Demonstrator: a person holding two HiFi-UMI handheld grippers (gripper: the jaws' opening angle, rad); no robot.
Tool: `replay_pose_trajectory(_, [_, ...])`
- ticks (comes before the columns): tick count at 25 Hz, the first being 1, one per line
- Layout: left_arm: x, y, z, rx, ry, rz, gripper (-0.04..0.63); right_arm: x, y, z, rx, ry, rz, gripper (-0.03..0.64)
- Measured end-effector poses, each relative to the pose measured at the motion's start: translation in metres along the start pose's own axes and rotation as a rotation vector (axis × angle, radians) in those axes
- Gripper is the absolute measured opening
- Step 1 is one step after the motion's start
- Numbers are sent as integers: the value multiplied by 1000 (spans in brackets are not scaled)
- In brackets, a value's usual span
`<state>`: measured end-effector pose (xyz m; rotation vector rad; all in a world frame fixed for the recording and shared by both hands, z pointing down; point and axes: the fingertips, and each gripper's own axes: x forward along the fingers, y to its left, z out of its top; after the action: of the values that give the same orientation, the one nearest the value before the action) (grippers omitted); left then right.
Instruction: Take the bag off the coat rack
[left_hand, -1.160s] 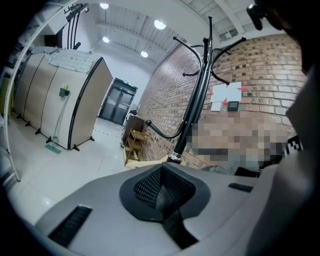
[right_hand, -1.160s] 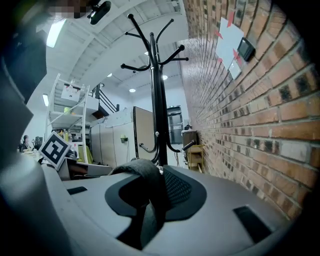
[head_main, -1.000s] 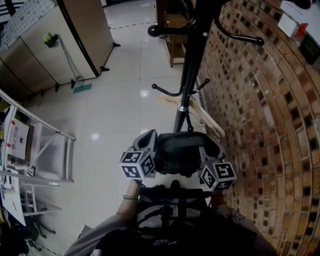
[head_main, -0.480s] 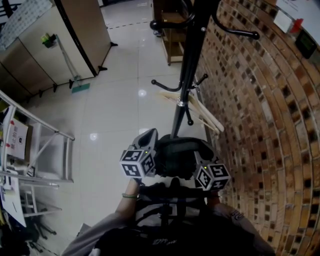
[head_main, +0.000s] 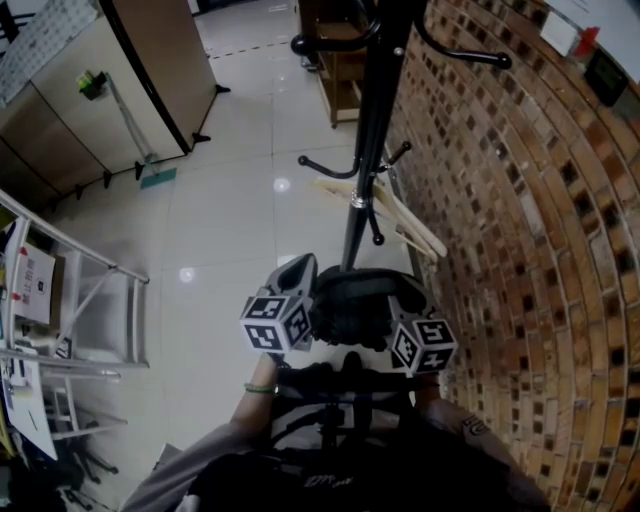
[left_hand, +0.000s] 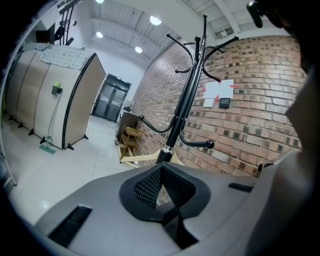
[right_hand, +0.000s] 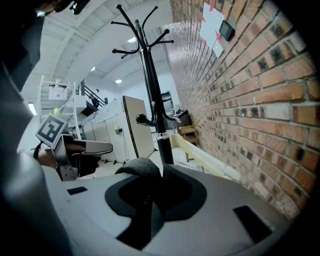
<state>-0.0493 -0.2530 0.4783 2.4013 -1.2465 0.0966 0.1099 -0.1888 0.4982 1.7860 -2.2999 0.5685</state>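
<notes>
The bag (head_main: 362, 305), carried between the left gripper (head_main: 298, 272) and the right gripper (head_main: 414, 295), has drawn back from the coat rack (head_main: 362, 190). A second ago its top lay against the foot of the pole and the lowest hook knob (head_main: 378, 240); now that knob hangs clear above it. The right gripper has slid slightly inward. More of the pale wooden hangers (head_main: 405, 218) by the brick wall (head_main: 520, 250) shows, and the rack's upper arm (head_main: 465, 55) sits nearer the top edge

Glossy tiled floor (head_main: 220, 230); rough brick wall (head_main: 520, 220); smooth black metal rack (head_main: 374, 130); pale wood hangers (head_main: 408, 216); matt dark cloth bag (head_main: 360, 305).
</notes>
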Motion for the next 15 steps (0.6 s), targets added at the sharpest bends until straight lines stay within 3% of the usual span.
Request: replay_pose_trajectory(15, [3, 7, 3, -8, -3, 8, 8, 6, 1, 0, -20, 21, 0, 75])
